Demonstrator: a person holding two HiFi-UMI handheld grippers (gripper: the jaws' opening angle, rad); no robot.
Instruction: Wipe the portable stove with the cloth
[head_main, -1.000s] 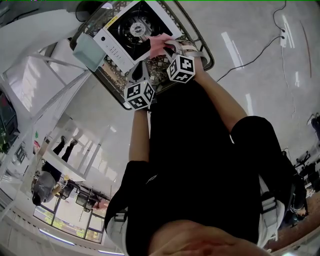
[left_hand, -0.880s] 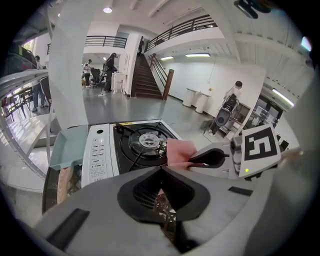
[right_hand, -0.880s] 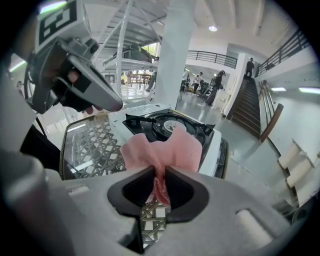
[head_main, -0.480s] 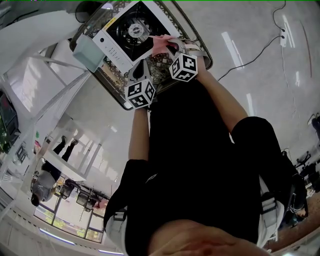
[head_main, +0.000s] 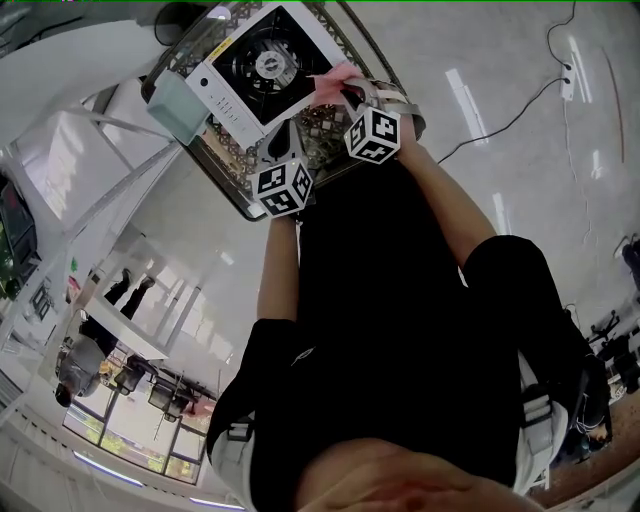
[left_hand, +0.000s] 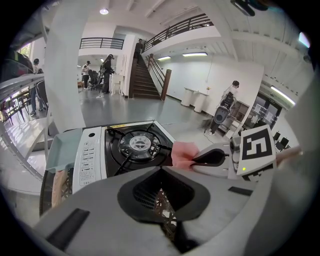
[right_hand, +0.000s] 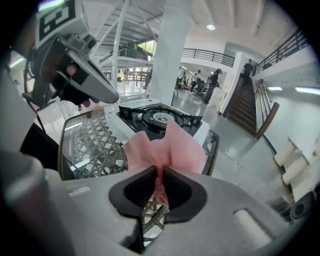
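Head view, looking steeply down: a portable stove (head_main: 255, 68), white-bodied with a black burner well, sits on a glass table (head_main: 232, 170) with lattice work under the pane. A pink cloth (head_main: 334, 80) lies bunched against the stove's edge on the person's right side. The right gripper (head_main: 348, 97) reaches in to that edge. The left gripper (head_main: 279, 145) hangs just short of the stove's near edge, over bare glass.

Left gripper view: its two jaws are pressed together with nothing between them (only table lattice shows through the hollow behind the tips). Beyond them is the stove (left_hand: 131, 146), control strip on its left side, burner ring in the middle. At the stove's near right corner the cloth (left_hand: 183, 152) overlaps the black top, pinched by the right gripper (left_hand: 199, 159).

Right gripper view: this claw is clenched on the cloth (right_hand: 165, 144), a fold nipped between the tips and the rest fanned out ahead. The stove (right_hand: 160, 119) lies straight beyond the cloth. The left gripper (right_hand: 111, 95) hovers off the stove's left side.

My reading: the wipe is just at its start, cloth brought to the stove's corner (whether it presses down I cannot tell). Next calls for lowering the fanned cloth flat and sweeping it across the top, keeping the grip firm around the burner prongs.
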